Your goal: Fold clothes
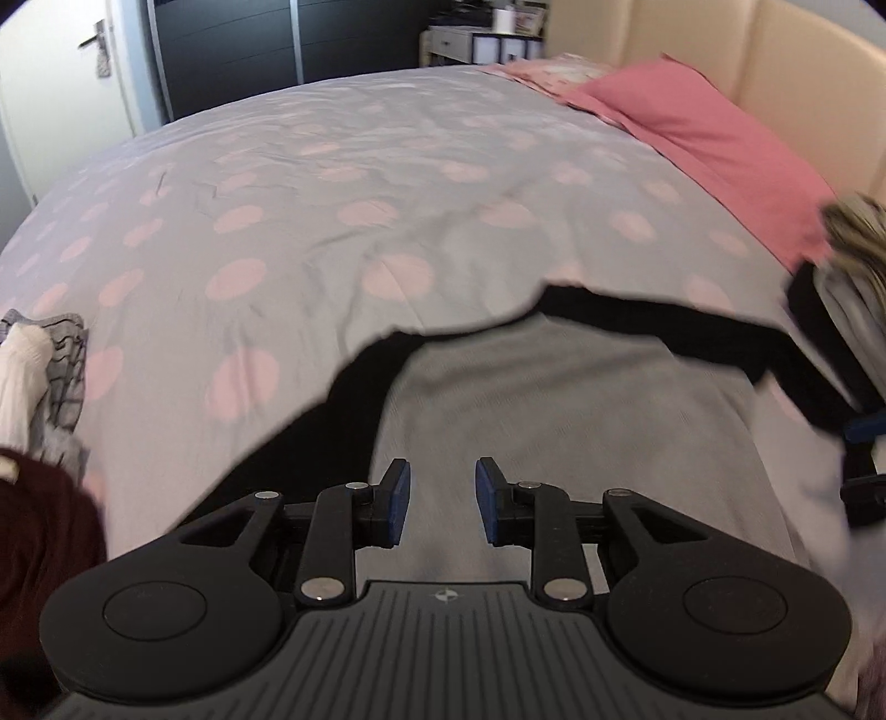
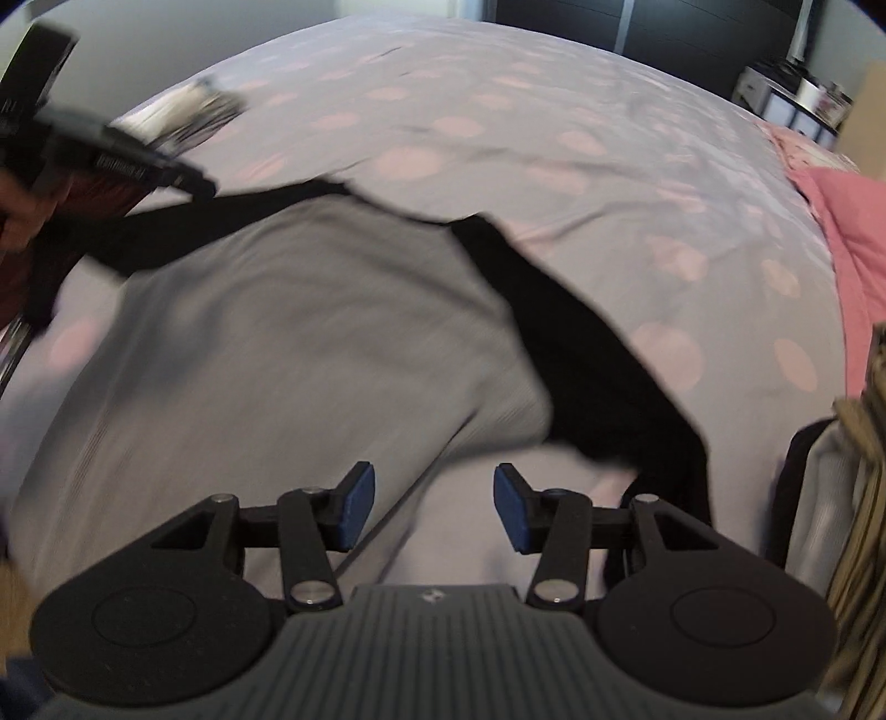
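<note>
Bed with a grey, pink-dotted duvet [image 1: 332,183] bearing a grey garment with black sleeves [image 1: 554,399]. Left gripper [image 1: 442,501] and right gripper [image 2: 433,507] hover above it, jaws apart, holding nothing.

It was a home bedroom, shown by the wide bed with its grey pink-dotted duvet cover [image 1: 343,183], pink pillow [image 1: 698,138], padded cream headboard [image 1: 775,72] and dark tall wardrobe [image 1: 221,50].

Left gripper [image 1: 442,501], right gripper [image 2: 434,508]: black linkages, blue pads, silver screws, ribbed grey base.
</note>
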A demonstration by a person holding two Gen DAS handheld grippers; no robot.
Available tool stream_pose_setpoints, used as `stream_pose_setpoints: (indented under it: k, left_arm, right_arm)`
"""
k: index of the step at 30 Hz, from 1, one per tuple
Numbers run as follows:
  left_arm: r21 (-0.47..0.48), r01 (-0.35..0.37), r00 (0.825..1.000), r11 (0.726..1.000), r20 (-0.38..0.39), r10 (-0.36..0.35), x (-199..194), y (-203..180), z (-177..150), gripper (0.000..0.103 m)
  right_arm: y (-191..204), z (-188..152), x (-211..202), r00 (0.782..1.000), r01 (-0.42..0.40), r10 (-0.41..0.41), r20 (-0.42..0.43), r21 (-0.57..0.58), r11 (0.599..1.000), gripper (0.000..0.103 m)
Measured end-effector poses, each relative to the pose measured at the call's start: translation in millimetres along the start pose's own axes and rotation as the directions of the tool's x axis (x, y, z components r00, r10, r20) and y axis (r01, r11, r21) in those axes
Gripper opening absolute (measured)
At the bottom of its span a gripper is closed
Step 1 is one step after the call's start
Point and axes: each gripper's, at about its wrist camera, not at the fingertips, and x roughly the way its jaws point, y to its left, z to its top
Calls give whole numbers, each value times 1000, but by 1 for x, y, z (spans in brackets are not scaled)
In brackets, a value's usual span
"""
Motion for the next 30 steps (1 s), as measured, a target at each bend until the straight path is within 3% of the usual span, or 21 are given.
stream_pose_setpoints:
  k: [7, 12, 19, 22, 26, 30]
  left_arm:
    - [-21, 37, 999, 999, -16, -37, -51, -22, -76, 24]
    - [-33, 54, 994, 998, -90, -56, -70, -33, -135, 24]
    - [-46, 58, 975, 997, -212, -67, -78, -47, -184, 24]
    - [-41, 58, 966, 997, -251, -67, -76, -53, -197, 24]
    - [-35, 59, 951, 998, -301, -67, -74, -62, -213, 25]
    - [-28, 60, 934, 998, -351, -66, -72, -70, -230, 30]
  right_arm:
    - [59, -89, -37, 997, -81, 77, -27, -220, 972, 44]
    - [87, -138, -44, 996, -73, 40, -81, -461, 884, 44]
    - [93, -182, -35, 990, -71, -17, -141, -596, 800, 44]
    - [91, -190, -28, 989, -59, -35, -143, -604, 795, 37]
    - [89, -193, -23, 993, -44, -31, -117, -587, 809, 13]
    - [86, -185, -41, 998, -44, 8, -68, -546, 837, 9]
